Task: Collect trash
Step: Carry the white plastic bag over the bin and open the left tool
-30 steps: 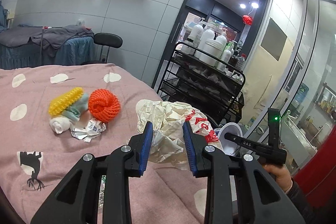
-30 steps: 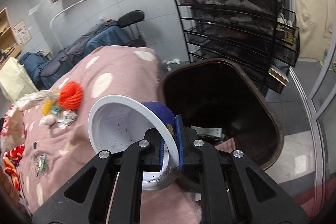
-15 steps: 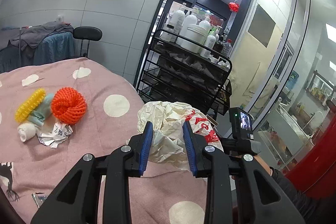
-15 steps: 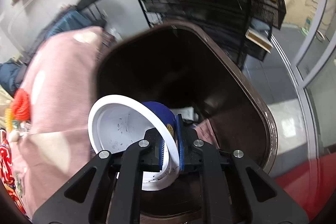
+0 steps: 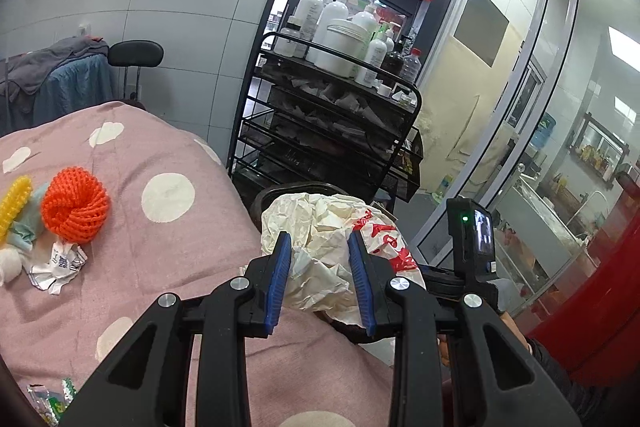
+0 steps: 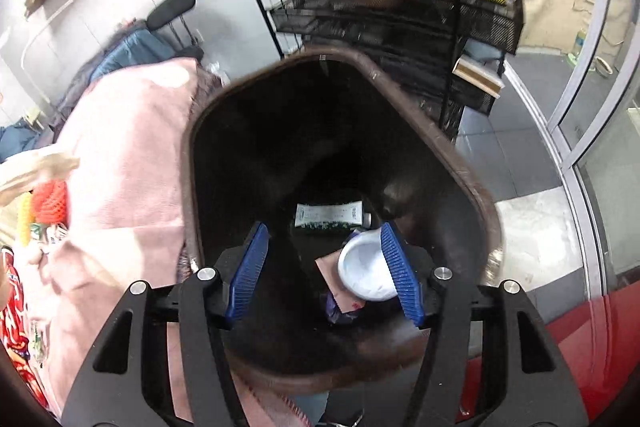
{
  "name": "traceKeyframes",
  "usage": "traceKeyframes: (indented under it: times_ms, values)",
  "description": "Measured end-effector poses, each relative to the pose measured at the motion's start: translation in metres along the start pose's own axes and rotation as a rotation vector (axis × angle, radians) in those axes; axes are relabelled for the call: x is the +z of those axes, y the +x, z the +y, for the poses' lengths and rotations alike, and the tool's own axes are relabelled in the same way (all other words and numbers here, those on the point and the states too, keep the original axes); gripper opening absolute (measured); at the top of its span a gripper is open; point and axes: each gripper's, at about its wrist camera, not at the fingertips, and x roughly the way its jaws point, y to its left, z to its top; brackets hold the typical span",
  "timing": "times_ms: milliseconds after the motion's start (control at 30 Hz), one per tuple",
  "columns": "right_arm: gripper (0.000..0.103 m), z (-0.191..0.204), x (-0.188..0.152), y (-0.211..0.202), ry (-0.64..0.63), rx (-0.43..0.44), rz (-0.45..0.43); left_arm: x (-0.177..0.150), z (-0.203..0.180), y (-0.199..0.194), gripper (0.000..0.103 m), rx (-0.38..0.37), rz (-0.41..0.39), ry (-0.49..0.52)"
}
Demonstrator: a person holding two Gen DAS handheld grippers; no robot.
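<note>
The right gripper hangs over the mouth of the brown trash bin and points down into it. Its jaws have just been opening and now they stand wide apart, and nothing is pressed between the 2 blue pads. The white cup is released: it lies at the bottom of the bin with its opening turned up, partly behind the right pad in the picture. Beside it on the bin floor there are a pink paper piece and a white tube with green print. The left gripper is clenched on a crumpled cream plastic bag with red print; both blue pads press into the bag, and most of the bag bulges out in front of the fingertips. This bag is held above the edge of the bed, which is covered with a pink blanket with pale dots. More trash lies on the blanket at the left side: an orange foam net, a yellow foam net beside it, and a crumpled white wrapper just below the orange one. Behind the bed stands a black wire rack with white bottles on its top shelf.
</note>
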Motion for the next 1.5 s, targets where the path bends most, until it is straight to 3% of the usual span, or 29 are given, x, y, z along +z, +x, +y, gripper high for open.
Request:
traceKeyframes:
  times_ms: [433, 900, 1000, 1167, 1367, 1500]
  values:
    - [0.069, 0.004, -0.035, -0.064, -0.025, -0.033, -0.147, 0.008, -0.028, 0.06, 0.03, -0.069, 0.097, 0.029]
    - [0.071, -0.009, -0.062, -0.081, -0.011, -0.039, -0.133, 0.012, -0.036, 0.117, 0.032, -0.064, 0.218, 0.053]
    - [0.075, -0.008, -0.063, -0.08, -0.016, -0.037, -0.128, 0.01, -0.038, 0.126, 0.039, -0.054, 0.25, 0.058]
    - [0.076, -0.002, -0.068, -0.079, -0.035, -0.024, -0.127, 0.007, -0.036, 0.121, 0.074, 0.004, 0.238, 0.089]
    - [0.077, 0.004, -0.07, -0.075, -0.057, -0.015, -0.119, 0.007, -0.029, 0.092, 0.087, 0.029, 0.173, 0.089]
    - [0.077, 0.008, -0.069, -0.073, -0.065, -0.015, -0.119, 0.007, -0.03, 0.067, 0.091, 0.036, 0.116, 0.107]
